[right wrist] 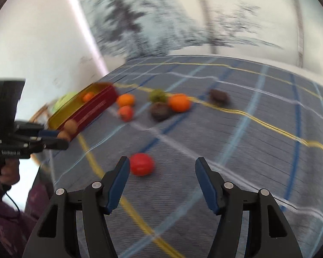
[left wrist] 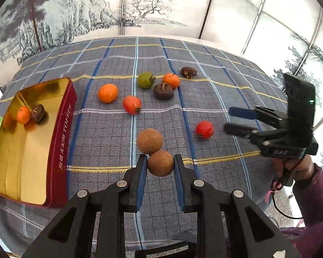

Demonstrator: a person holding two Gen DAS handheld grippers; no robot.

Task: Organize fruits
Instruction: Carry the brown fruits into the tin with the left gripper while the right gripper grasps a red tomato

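Observation:
My left gripper (left wrist: 160,158) is shut on a round brown fruit (left wrist: 160,163), just in front of a second brown fruit (left wrist: 149,140). To the left lies a red tin (left wrist: 62,142) with a gold inside, holding a small orange (left wrist: 23,115) and a dark brown fruit (left wrist: 38,112). A red fruit (left wrist: 204,129) lies to the right, close to my right gripper (left wrist: 227,118). The blurred right wrist view shows my right gripper (right wrist: 163,163) open and empty, with the red fruit (right wrist: 142,164) beside its left finger (right wrist: 118,178).
Further back on the checked cloth (left wrist: 215,99) lie an orange (left wrist: 107,93), a red-orange fruit (left wrist: 131,104), a green fruit (left wrist: 146,80), another orange (left wrist: 171,80) and two dark brown fruits (left wrist: 163,91). A painted screen stands behind the table. A person's sleeve (left wrist: 316,193) is at the right.

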